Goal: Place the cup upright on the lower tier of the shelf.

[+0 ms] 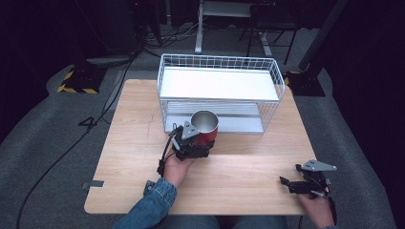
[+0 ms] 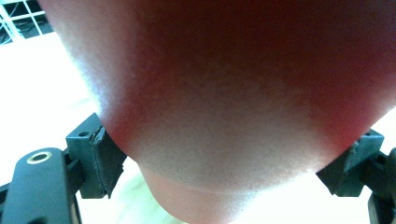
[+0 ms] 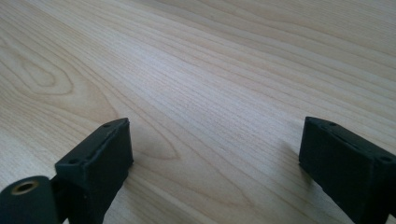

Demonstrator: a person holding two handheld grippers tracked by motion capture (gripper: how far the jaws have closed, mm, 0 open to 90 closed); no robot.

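A red cup (image 1: 206, 129) with a shiny metal inside hangs over the middle of the wooden table (image 1: 143, 143), just in front of the white wire rack (image 1: 219, 86). My left gripper (image 1: 198, 143) is shut on the cup's red wall. In the left gripper view the red cup (image 2: 224, 93) sits very close to the camera, with both pads (image 2: 105, 154) pressed against its sides. My right gripper (image 1: 291, 183) rests near the table's front right corner, open, with bare wood between its jaws. The right gripper (image 3: 215, 158) has nothing in it.
The wire rack has a white upper shelf (image 1: 217, 83) and a lower shelf (image 1: 239, 121), open toward me. Beyond the table lie cables (image 1: 114, 86) on grey floor and yellow-black striped blocks (image 1: 76, 81). Bare wood (image 1: 248, 162) lies between my two hands.
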